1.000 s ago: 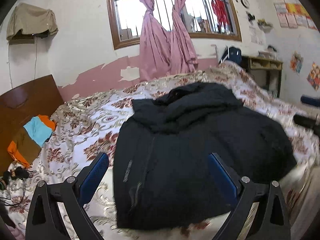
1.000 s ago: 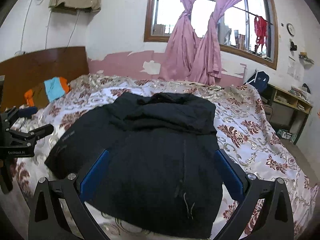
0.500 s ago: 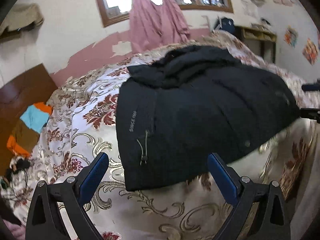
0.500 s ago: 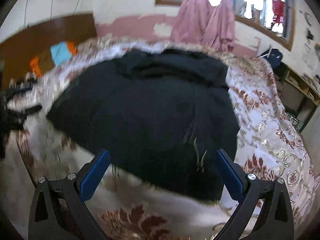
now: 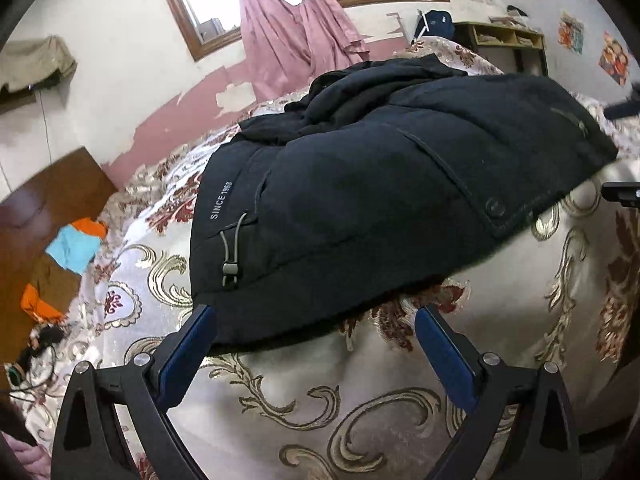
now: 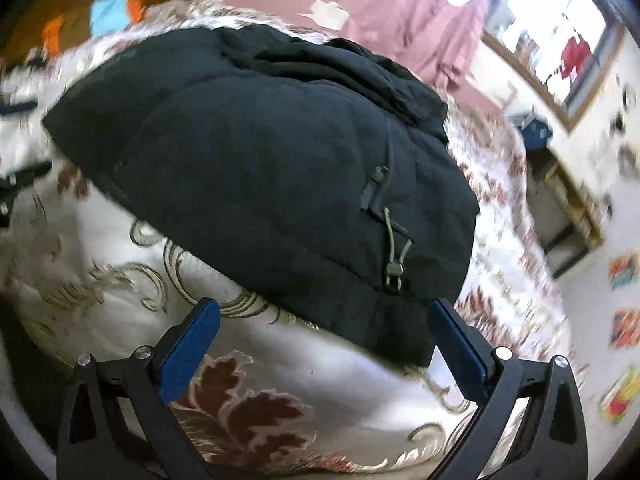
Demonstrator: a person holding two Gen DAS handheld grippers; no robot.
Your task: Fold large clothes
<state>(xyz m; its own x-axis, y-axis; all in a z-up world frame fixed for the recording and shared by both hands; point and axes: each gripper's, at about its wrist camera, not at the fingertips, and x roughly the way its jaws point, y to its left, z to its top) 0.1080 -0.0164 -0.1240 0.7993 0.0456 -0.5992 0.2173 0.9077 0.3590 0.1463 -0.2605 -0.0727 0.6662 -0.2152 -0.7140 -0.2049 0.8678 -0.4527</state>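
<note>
A big black padded jacket [image 5: 380,184] lies spread on the floral bedspread [image 5: 304,392], hood towards the window. Its hem faces me, with a drawcord toggle [image 5: 230,270] near the left corner and the print "SINCE 1960". My left gripper [image 5: 316,344] is open just in front of the hem's left corner, nothing between its blue pads [image 5: 188,354]. In the right wrist view the same jacket [image 6: 272,172] fills the middle; my right gripper [image 6: 324,342] is open just short of the hem's right corner, close to another toggle [image 6: 394,270].
A wooden headboard [image 5: 48,200] with orange, blue and brown clothes [image 5: 64,256] is at the left. Cables [image 5: 36,352] lie on the bed edge. Pink curtains [image 5: 296,28] hang at the window. A shelf unit [image 6: 568,216] stands to the right of the bed.
Both grippers have dropped lower and moved in towards the jacket's hem, so the jacket looms larger and the bedspread fills the foreground. Both stay open. The jacket has not moved.
</note>
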